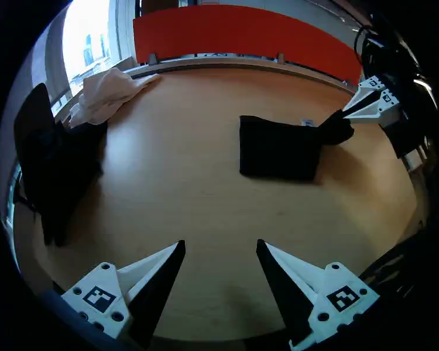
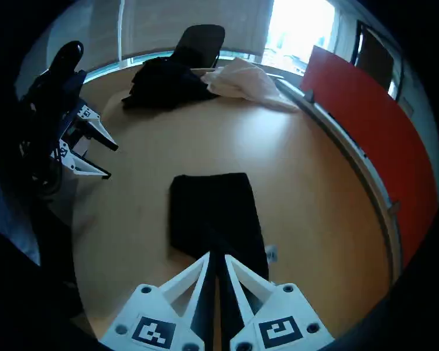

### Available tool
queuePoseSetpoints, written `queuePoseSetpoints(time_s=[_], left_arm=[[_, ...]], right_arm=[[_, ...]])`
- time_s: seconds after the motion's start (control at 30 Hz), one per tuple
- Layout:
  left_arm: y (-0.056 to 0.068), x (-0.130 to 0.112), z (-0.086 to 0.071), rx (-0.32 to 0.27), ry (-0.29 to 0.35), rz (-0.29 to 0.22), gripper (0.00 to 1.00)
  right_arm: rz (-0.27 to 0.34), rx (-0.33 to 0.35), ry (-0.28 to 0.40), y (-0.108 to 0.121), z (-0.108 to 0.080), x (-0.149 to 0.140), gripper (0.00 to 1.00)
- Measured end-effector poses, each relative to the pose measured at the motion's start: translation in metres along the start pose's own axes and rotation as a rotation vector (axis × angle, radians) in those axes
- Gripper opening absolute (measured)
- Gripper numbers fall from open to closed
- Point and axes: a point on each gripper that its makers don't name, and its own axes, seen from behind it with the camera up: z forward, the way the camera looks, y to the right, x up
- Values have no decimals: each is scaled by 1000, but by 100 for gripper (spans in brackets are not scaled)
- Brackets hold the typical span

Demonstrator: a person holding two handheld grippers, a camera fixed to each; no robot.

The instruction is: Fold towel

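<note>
The wooden table (image 1: 184,199) takes up most of the room in front of me, with a long red panel (image 1: 243,35) standing along its far edge. At one end lie a dark heap (image 1: 58,164) of fabric and, just beside it, a crumpled beige cloth (image 1: 108,93); both are well apart from the work.

The black towel (image 1: 278,149) lies flat near the middle of the table as a neat, compact rectangle (image 2: 213,205), its edges fairly square, so I would judge at least one fold is already made. The right gripper (image 2: 216,254) sits at the towel's near short edge with its jaws clenched on the cloth. From the left gripper view that end looks bunched up and drawn to a point in the right gripper (image 1: 343,115). The left gripper (image 1: 219,248) hangs over bare wood, jaws released and wide apart, holding nothing, well clear of the towel (image 2: 111,162).

What seems left is either a last fold-over of the pinched end or simply letting go and flattening it. A small white tag (image 2: 271,253) lies just beside the towel's corner.
</note>
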Motion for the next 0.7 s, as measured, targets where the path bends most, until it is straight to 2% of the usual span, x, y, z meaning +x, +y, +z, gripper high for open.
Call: queuePoseSetpoints(time_s=[0.3, 0.53, 0.7], left_arm=[[4, 3, 1, -6, 2, 19, 90], [6, 4, 2, -10, 3, 28, 90], [8, 3, 1, -11, 2, 32, 90]], right_arm=[[124, -36, -65, -9, -15, -66, 3], [235, -47, -116, -21, -11, -116, 3], [285, -52, -130, -25, -8, -133, 3]])
